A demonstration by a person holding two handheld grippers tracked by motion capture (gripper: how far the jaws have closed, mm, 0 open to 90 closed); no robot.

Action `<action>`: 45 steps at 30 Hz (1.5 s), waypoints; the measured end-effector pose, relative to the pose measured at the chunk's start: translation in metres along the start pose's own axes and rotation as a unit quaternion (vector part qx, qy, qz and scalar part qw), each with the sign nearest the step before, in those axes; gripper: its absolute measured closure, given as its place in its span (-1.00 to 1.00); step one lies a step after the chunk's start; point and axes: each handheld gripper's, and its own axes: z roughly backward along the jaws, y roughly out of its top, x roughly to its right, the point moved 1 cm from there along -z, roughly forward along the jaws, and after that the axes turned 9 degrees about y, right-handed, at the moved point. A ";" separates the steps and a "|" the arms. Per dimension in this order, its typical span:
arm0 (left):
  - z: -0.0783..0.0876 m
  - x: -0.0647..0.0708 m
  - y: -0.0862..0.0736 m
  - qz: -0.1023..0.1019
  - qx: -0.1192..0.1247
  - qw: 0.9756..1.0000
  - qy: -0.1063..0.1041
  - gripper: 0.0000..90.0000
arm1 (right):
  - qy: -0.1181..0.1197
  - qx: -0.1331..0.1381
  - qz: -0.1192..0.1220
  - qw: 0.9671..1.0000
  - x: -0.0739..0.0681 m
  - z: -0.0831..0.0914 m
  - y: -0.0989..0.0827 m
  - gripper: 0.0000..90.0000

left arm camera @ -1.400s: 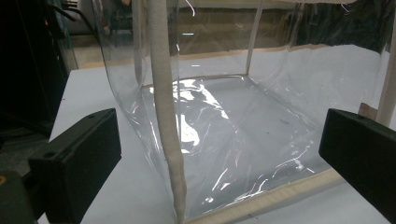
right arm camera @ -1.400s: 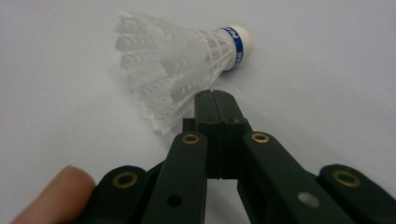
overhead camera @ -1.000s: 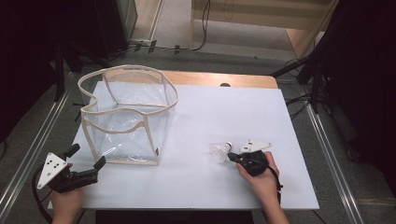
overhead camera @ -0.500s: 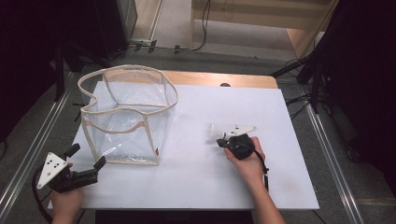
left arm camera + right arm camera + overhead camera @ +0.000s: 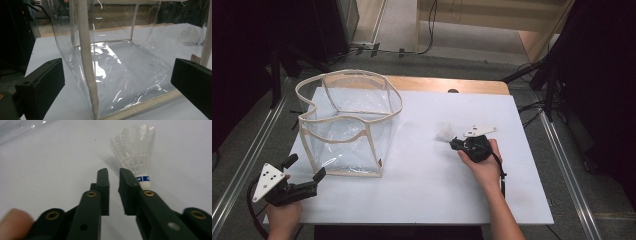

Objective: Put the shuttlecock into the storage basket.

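One shuttlecock [image 5: 135, 150] is lying on the white table [image 5: 422, 190], white feathers fanning away, a blue band by the cork showing a partial "K". It is sitting just beside the right gripper [image 5: 113, 173], outside its jaws, which have just been opening to a narrow gap with nothing between them. One clear bag [image 5: 347, 125] with cream trim is standing open at the table's left. The left gripper [image 5: 304, 172] is hovering near its corner, jaws spread wide, pointing level at it

Right tongs [image 5: 453, 143] now farther left, parting.
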 end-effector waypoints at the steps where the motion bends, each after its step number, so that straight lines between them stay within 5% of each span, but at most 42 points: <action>1: 0.000 0.000 0.000 0.000 0.000 1.000 0.000 -1.00 | -0.001 0.001 0.000 1.000 0.001 0.002 0.000 0.51; 9: 0.000 0.000 0.000 0.001 0.000 1.000 0.000 -1.00 | 0.003 -0.019 -0.023 1.000 0.012 0.009 0.002 -0.83; 12: 0.000 0.000 0.000 0.000 0.000 1.000 0.001 -1.00 | 0.032 -0.024 -0.026 0.999 0.015 0.006 0.003 -1.00; 17: 0.000 0.000 0.000 0.000 0.000 1.000 0.000 -1.00 | 0.017 -0.049 -0.017 0.998 0.016 0.000 0.007 -1.00; 24: 0.000 0.000 0.000 0.002 0.001 1.000 0.000 -1.00 | 0.004 -0.087 0.000 0.996 0.022 -0.011 0.005 -0.67; 25: 0.000 0.000 0.000 0.002 0.001 1.000 0.000 -1.00 | -0.003 -0.095 0.004 0.995 0.023 -0.014 0.005 -0.50; 45: 0.000 -0.001 0.000 0.004 0.000 1.000 0.000 -1.00 | 0.019 -0.135 0.033 0.990 0.023 -0.030 0.009 0.18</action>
